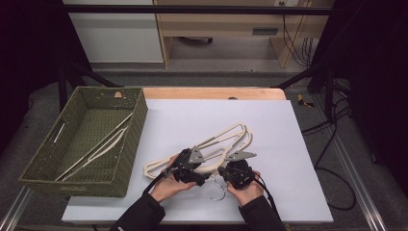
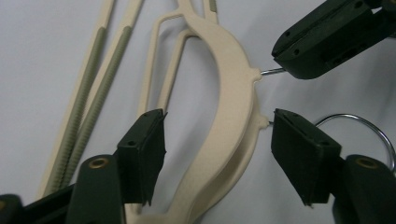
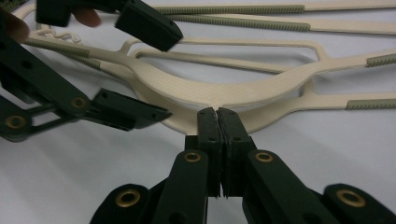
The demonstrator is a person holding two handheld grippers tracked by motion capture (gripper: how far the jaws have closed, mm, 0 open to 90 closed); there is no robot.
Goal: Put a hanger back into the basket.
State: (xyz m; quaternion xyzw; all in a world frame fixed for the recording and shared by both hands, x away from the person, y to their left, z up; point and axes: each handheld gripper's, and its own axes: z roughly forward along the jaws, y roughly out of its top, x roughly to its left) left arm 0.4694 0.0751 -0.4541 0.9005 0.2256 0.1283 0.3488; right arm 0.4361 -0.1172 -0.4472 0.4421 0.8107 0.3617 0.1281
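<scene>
Two cream hangers lie stacked mid-table; right gripper is pinched tight on the top one's wire hook; left gripper gapes around both necks. Best to close the left on the lower neck only, then lift gently, so the pair parts before heading for the basket.

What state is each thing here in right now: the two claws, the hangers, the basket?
Left claw: open, jaws either side of the hangers' neck.
Right claw: shut on a hanger's hook stem.
Hangers: stacked flat on the table.
Basket: upright, holding other hangers.
</scene>
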